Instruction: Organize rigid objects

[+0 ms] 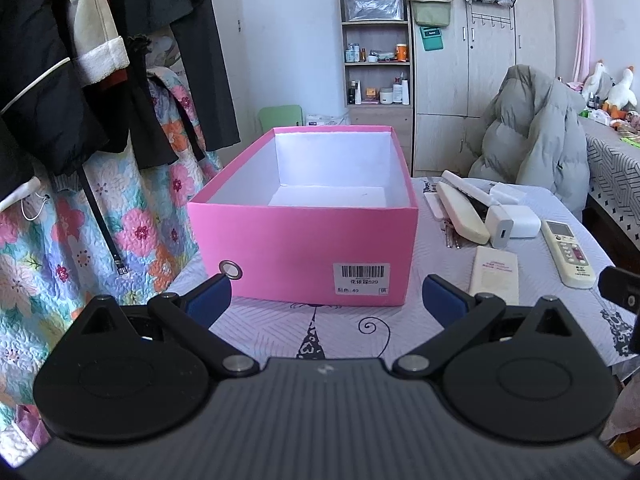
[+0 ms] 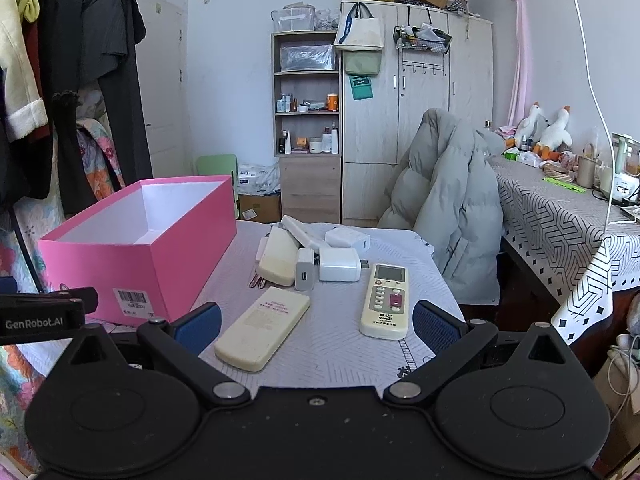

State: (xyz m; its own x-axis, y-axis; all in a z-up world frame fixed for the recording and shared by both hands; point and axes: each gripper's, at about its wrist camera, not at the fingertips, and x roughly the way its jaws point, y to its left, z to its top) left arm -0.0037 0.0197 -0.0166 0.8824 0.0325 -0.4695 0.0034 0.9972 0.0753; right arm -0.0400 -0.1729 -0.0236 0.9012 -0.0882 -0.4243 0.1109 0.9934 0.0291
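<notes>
The task stood at its start: the pink box (image 1: 304, 216) looked bare inside as far as could be seen, and all the rigid items lay on the desk (image 2: 332, 352) beside it. The right gripper (image 2: 316, 324) hovered with its jaws wide apart, holding and touching nothing. Just ahead, between the jaws, lay the cream remote face down (image 2: 264, 328) toward the left finger and the buttoned remote (image 2: 386, 300) toward the right finger. Beyond them sat a cluster of white chargers (image 2: 340, 264) and another cream case (image 2: 276, 260). The left gripper (image 1: 326, 300) was likewise spread open and empty, facing the near wall of the box directly ahead. The next move probably called for the right jaws to descend over one remote, close across its narrow width, then carry it left into the box.
</notes>
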